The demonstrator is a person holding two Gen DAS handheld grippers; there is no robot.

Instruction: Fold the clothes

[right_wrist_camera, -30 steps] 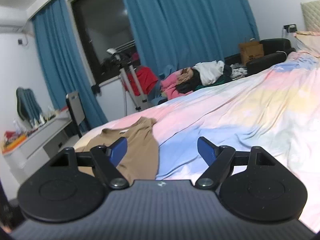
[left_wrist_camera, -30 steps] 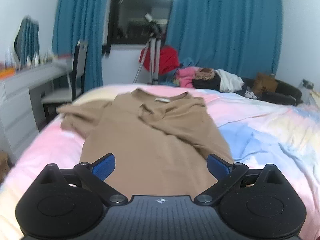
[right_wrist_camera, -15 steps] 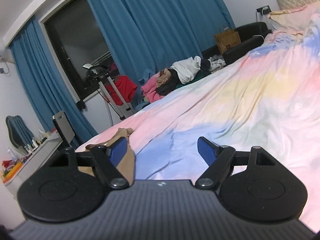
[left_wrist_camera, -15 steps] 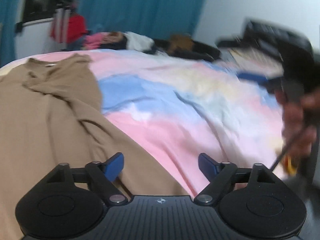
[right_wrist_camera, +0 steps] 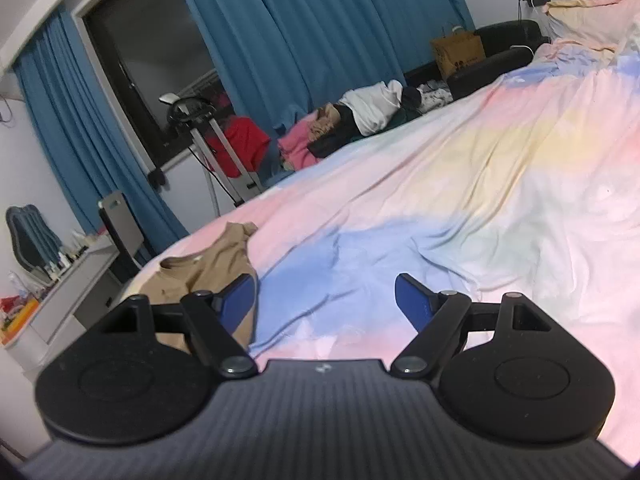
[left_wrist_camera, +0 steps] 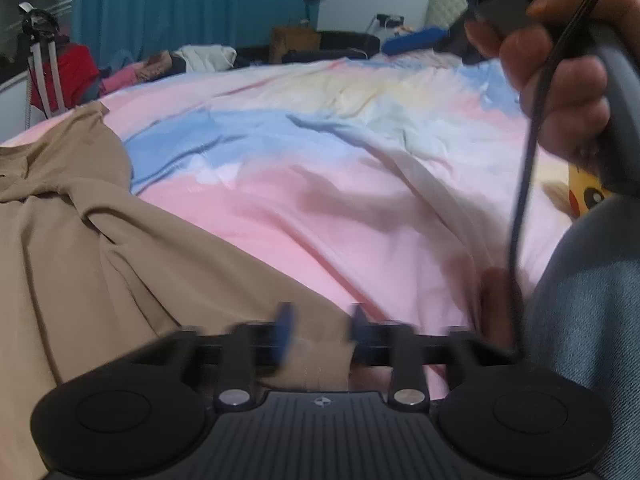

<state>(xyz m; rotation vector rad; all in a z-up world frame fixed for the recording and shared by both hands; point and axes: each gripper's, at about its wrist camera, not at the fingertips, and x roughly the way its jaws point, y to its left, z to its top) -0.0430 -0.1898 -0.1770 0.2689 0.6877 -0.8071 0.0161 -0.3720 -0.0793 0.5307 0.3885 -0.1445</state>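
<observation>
**Tan shirt on the bed, left tool at its hem corner**

One tan shirt (left_wrist_camera: 80,248) lay spread on the pastel bedspread (left_wrist_camera: 360,152), wrinkled, with a twisted fold running across its upper part. In my left wrist view it filled the frame from 7 to 10 o'clock, and its lower corner reached down to 6 o'clock. From my right wrist view the same shirt (right_wrist_camera: 208,264) sat at about 9 o'clock, its neckline and pale label visible, partly hidden behind my tool's left finger.

My left tool (left_wrist_camera: 320,330) had its two blue pads close together, a narrow gap with the shirt's hem corner lying between them. The pads were blurred, so I could not tell whether they pinched the cloth. My right tool (right_wrist_camera: 325,300) stood wide, with only bedspread (right_wrist_camera: 480,184) showing between its pads and nothing held.

My right hand (left_wrist_camera: 560,80) appeared at 2 o'clock in the left view, wrapped round the grey handle, a black cable (left_wrist_camera: 524,184) dropping from it in front of the bedspread.

Around the bed I counted one heap of clothes (right_wrist_camera: 352,120) at 12 o'clock, one red garment (right_wrist_camera: 240,144) hung by a metal stand (right_wrist_camera: 224,160), one brown cardboard box (right_wrist_camera: 458,54) at 1 o'clock, and one chair (right_wrist_camera: 120,224) beside a white table (right_wrist_camera: 68,288) at 9 o'clock. Blue curtains (right_wrist_camera: 328,28) flanked a dark window (right_wrist_camera: 148,60).
</observation>
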